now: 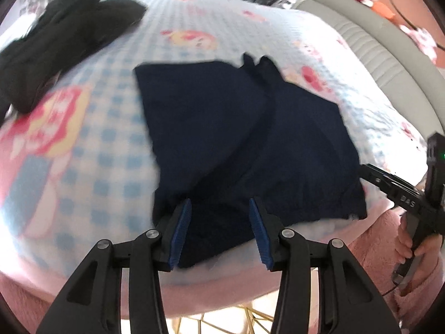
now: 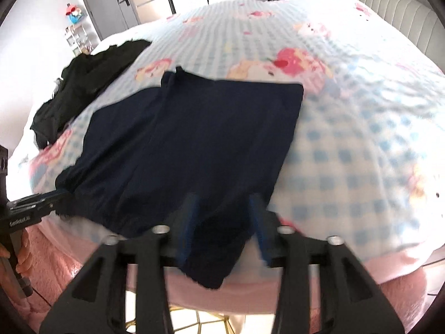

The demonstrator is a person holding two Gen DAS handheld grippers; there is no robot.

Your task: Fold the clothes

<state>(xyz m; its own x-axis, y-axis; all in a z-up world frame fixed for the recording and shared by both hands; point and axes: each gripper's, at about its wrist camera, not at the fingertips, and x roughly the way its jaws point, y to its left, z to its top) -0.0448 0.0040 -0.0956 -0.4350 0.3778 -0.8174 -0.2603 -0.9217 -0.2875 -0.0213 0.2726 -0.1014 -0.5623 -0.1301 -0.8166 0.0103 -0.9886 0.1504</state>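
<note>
Hanging over the near edge of the bed are two grippers; the left gripper (image 1: 219, 208) has its two blue pads apart with the near hem of the one dark blue garment (image 1: 244, 139) between them, not pinched; the right gripper (image 2: 225, 208) also has its fingers apart over the same hem; the garment lies flat on one checked blanket (image 2: 347, 144); farther back sits one black pile of clothes (image 1: 66, 39); one grey headboard (image 1: 389, 55) lies beyond
</note>
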